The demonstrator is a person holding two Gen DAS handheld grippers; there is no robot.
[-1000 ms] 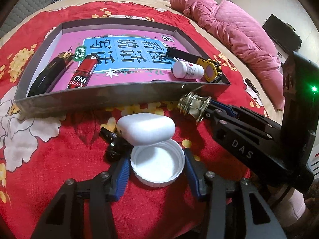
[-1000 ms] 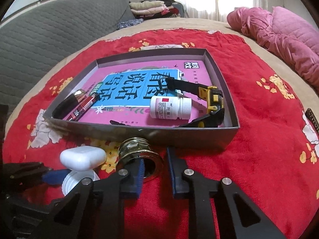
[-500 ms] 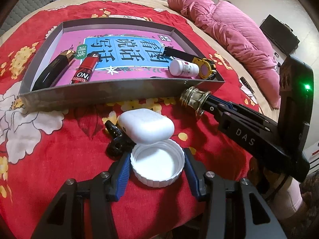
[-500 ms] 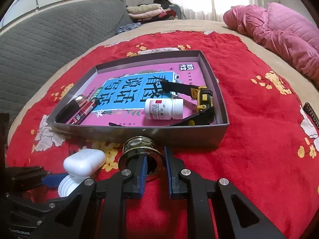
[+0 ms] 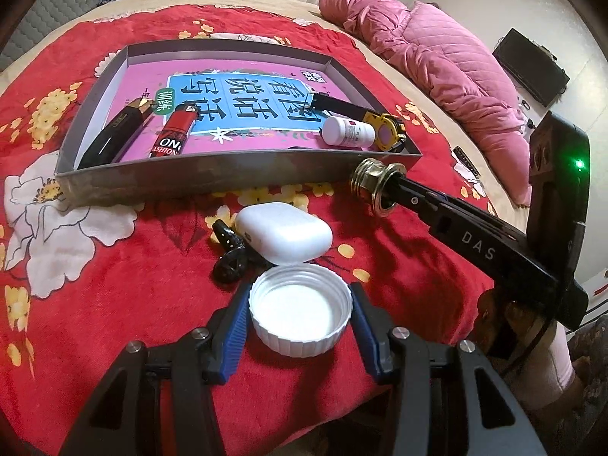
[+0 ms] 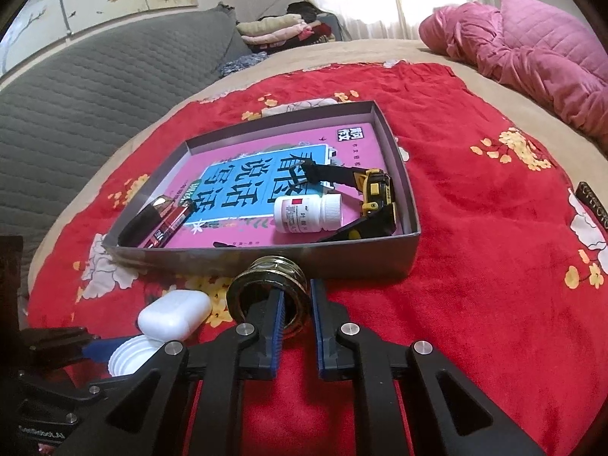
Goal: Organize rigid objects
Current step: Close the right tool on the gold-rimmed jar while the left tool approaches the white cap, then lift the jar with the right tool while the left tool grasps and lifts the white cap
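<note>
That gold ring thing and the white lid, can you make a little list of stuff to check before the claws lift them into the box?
1. Right claw has the gold ring: ok. One finger is inside the ring, one outside, pinching its wall.
2. Left claw has the white lid: ok, the blue pads press both sides.
3. Lid free of the white case: cannot tell; the case sits right at the lid's far edge.
4. Room in the box: ok, bare pink floor shows between the lighter and the pill bottle.
5. Box wall in the way: not ok yet; the ring sits low, just in front of it.
</note>
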